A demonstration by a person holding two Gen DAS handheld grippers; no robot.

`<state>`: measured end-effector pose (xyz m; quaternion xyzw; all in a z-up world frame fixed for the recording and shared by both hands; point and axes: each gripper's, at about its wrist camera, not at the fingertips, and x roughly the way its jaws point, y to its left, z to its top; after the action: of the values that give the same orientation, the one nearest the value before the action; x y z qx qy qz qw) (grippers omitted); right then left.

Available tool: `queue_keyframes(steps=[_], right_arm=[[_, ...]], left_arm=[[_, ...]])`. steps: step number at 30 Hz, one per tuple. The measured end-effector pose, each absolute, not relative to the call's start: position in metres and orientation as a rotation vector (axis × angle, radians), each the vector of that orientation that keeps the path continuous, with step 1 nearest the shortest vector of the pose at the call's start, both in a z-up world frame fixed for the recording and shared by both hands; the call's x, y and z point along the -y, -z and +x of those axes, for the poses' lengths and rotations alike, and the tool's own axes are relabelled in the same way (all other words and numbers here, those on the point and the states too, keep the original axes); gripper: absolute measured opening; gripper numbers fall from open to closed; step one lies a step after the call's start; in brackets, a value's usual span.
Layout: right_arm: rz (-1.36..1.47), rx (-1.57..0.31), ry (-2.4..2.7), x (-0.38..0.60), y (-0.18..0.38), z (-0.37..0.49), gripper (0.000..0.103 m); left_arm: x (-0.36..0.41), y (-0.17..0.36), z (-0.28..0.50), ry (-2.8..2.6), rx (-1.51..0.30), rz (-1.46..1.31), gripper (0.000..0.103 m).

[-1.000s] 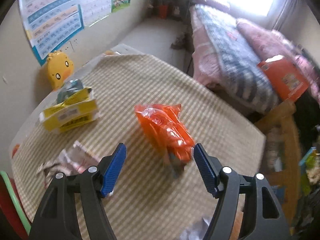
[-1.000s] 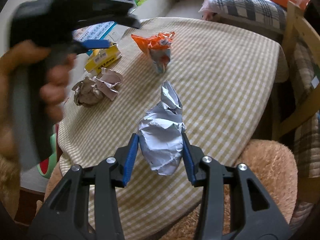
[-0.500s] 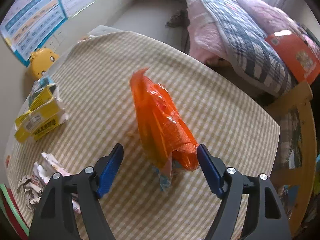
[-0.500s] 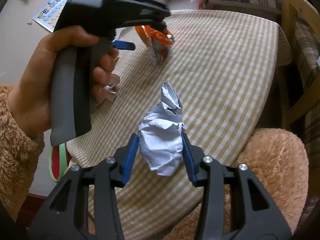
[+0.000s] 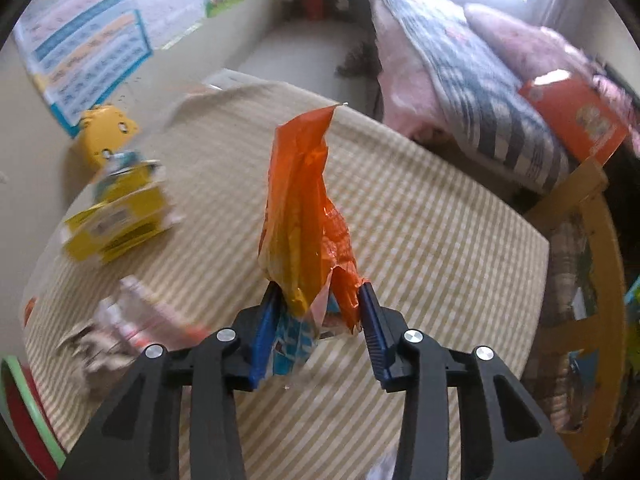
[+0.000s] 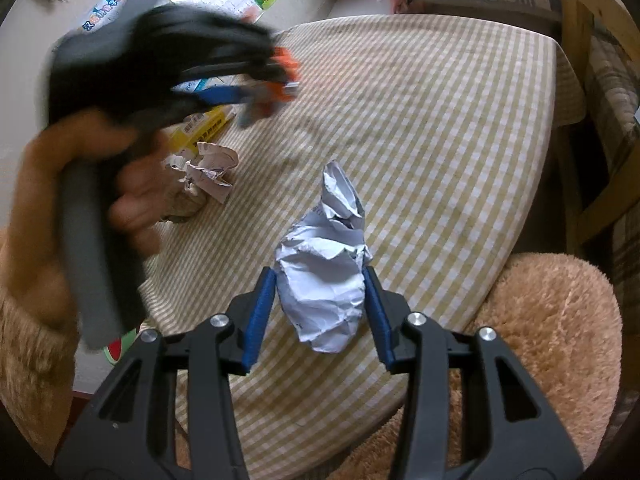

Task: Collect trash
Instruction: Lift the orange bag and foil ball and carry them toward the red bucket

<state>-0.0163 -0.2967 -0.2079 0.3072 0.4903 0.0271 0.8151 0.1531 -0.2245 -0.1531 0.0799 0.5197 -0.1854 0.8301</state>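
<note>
My left gripper [image 5: 318, 330] pinches the orange snack wrapper's [image 5: 304, 216] bottom, above the checked tablecloth [image 5: 440, 240]. My right gripper [image 6: 320, 316] clamps the crumpled white paper [image 6: 324, 280]. Best: firm squeeze, lift straight, no snagging.

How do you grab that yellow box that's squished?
Probably by the two long flat sides of the yellow box, coming down from above. It lies flat on the table, so its sides stand free, and the crumpled paper beside it leaves room.
</note>
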Motion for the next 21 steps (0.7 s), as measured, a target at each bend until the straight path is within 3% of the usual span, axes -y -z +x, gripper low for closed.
queue_keyframes(steps=[6, 21], right_arm=[[0.645, -1.047, -0.053, 0.292, 0.206, -0.017, 0.044], [0.582, -1.069, -0.039, 0.284, 0.205, -0.011, 0.045]], left_arm=[[0.17, 0.136, 0.101, 0.374, -1.03, 0.232, 0.037], [0.101, 0.177, 0.044, 0.308, -1.194, 0.196, 0.037]])
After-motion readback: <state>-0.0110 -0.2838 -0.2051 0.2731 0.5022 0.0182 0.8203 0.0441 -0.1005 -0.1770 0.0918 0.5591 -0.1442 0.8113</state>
